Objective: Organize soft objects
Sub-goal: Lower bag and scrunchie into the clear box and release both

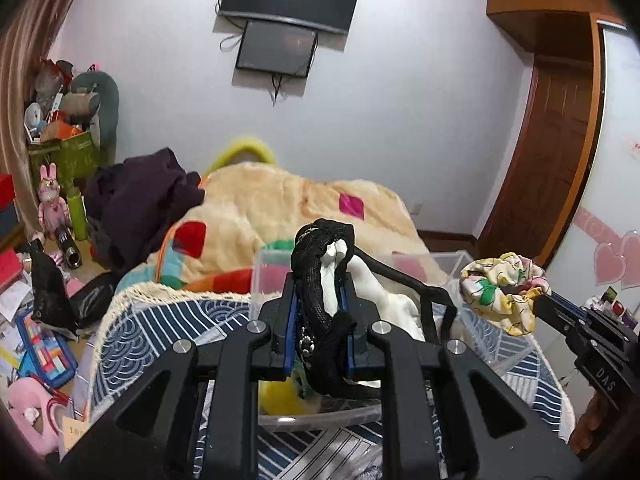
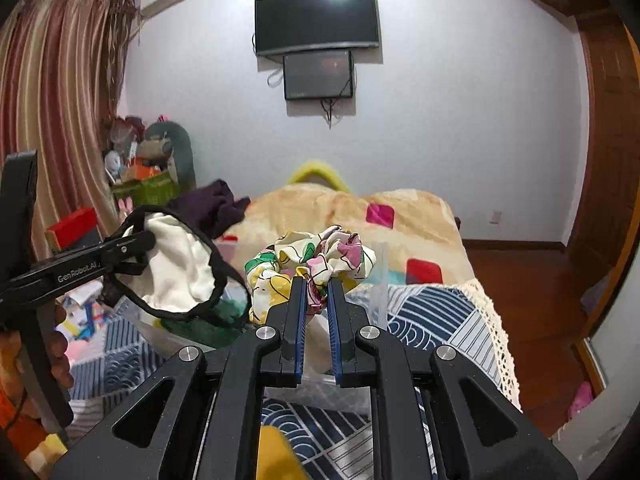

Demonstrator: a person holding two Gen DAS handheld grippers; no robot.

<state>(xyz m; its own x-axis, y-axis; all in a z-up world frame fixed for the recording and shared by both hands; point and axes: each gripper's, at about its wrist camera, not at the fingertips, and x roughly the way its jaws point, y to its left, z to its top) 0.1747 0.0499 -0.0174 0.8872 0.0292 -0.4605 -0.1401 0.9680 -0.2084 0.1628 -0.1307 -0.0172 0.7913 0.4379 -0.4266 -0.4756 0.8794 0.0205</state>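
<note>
My left gripper (image 1: 318, 276) is shut on a white cloth item with black trim and straps (image 1: 320, 296), held above a clear plastic box (image 1: 452, 258) on the bed. In the right wrist view the same item (image 2: 180, 264) hangs from the left gripper (image 2: 144, 240). My right gripper (image 2: 318, 280) is shut on a floral scrunchie (image 2: 312, 264), which also shows in the left wrist view (image 1: 500, 288), to the right of the box. Something yellow and green lies inside the box (image 1: 280, 398).
The bed carries a blue patterned cover (image 1: 160, 332) and a fluffy beige blanket (image 1: 280, 196) with a dark purple garment (image 1: 140, 196). Clutter, toys and a green bin (image 1: 64, 152) stand at the left. A wooden door (image 1: 560, 140) and wood floor (image 2: 520, 280) lie right.
</note>
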